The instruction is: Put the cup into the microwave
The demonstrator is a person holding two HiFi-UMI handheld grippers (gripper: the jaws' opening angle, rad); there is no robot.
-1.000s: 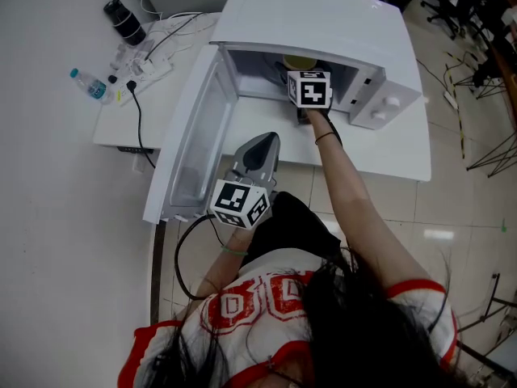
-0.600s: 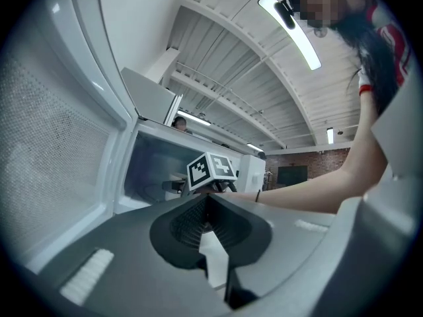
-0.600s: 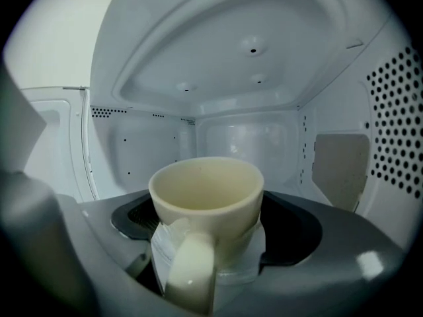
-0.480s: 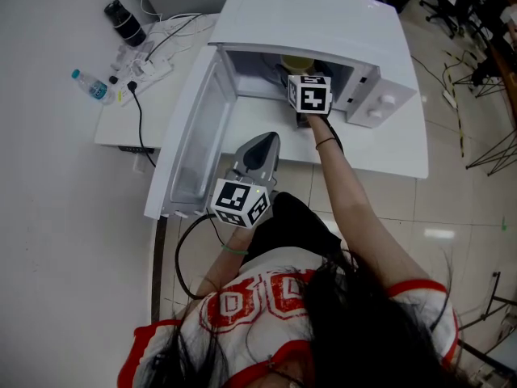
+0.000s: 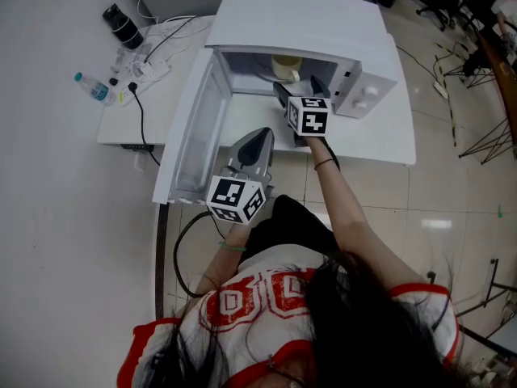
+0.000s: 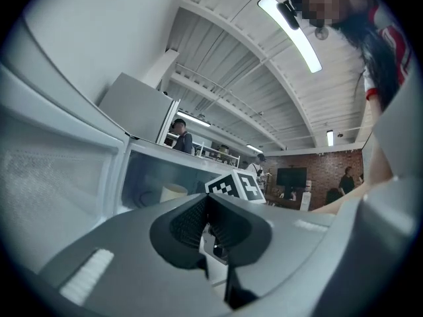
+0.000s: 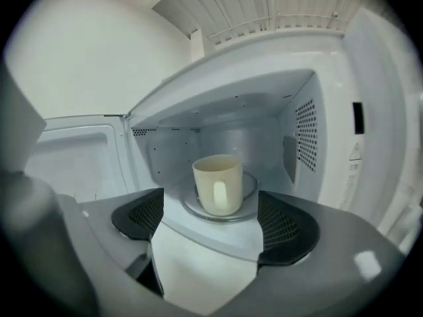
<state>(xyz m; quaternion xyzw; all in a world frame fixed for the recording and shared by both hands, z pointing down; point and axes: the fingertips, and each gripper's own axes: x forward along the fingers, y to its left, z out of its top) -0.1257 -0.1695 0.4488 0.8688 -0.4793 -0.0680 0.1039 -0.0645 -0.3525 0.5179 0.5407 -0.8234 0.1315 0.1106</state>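
**Cup upright on the microwave turntable, both grippers off it**

Cup: one cream ceramic mug (image 7: 218, 185) stands inside the white microwave oven (image 7: 231, 107), on the round glass turntable (image 7: 250, 202). Its long axis is vertical and its mouth faces up. The handle points straight out of the open front, toward the right gripper's camera. It seems to sit a little left of the turntable's centre, though the wide lens makes that hard to judge.

There is bare turntable all round the mug. It stands clear of the back wall and the left wall, and well apart from the perforated right wall. The front of the cavity is unobstructed. The white oven door (image 5: 190, 132) is swung fully open to the left.

The right gripper (image 7: 213, 223) is held in front of the opening with its two jaws spread wide. Nothing is between them, and the mug stands beyond their tips, untouched. The left gripper (image 5: 254, 145) hangs lower, near the edge of the open door, with its jaws pressed together on nothing.

The oven rests on a white table (image 5: 380, 136). At the table's far left lie one clear plastic water bottle (image 5: 90, 86), one black cylindrical container (image 5: 123, 23) and a tangle of cables.
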